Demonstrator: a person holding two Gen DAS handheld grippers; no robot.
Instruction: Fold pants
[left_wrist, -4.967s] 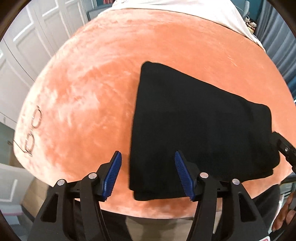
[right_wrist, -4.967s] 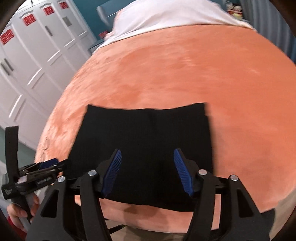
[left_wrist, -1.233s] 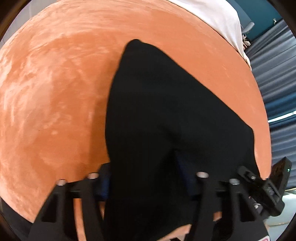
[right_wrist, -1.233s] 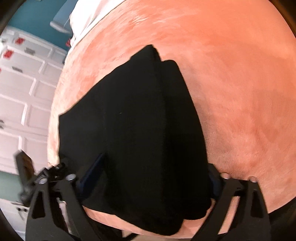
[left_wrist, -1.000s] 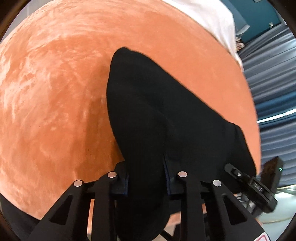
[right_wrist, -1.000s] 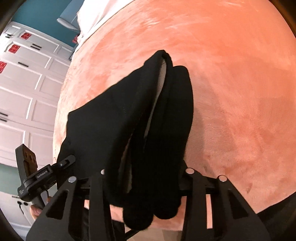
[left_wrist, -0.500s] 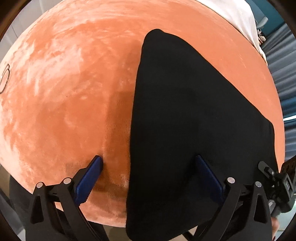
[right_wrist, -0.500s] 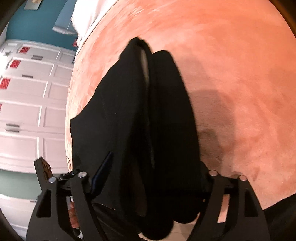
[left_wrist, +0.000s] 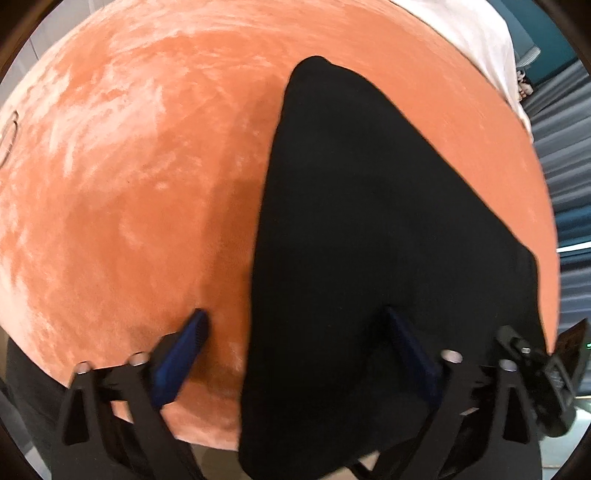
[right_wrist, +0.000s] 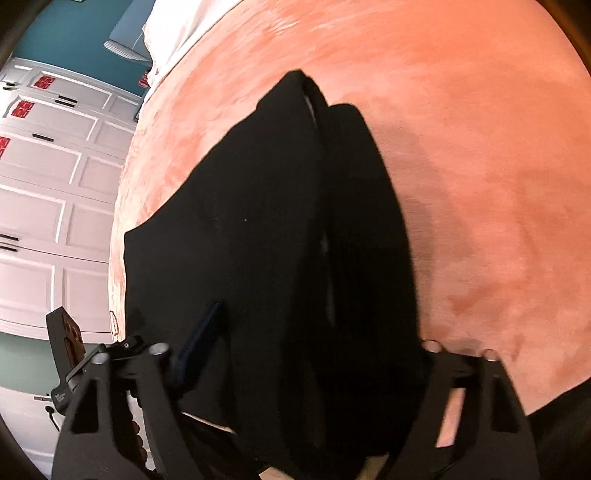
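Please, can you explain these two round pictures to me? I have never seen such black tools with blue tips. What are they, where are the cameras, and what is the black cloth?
A person holds a two-finger gripper in each hand; a fisheye camera on each looks forward along its fingers, so the view is round. One picture is from the left gripper, the other from the right gripper. The black cloth is folded pants lying on an orange plush surface. Both grippers are open, straddling the pants' near edge; nothing is clamped.
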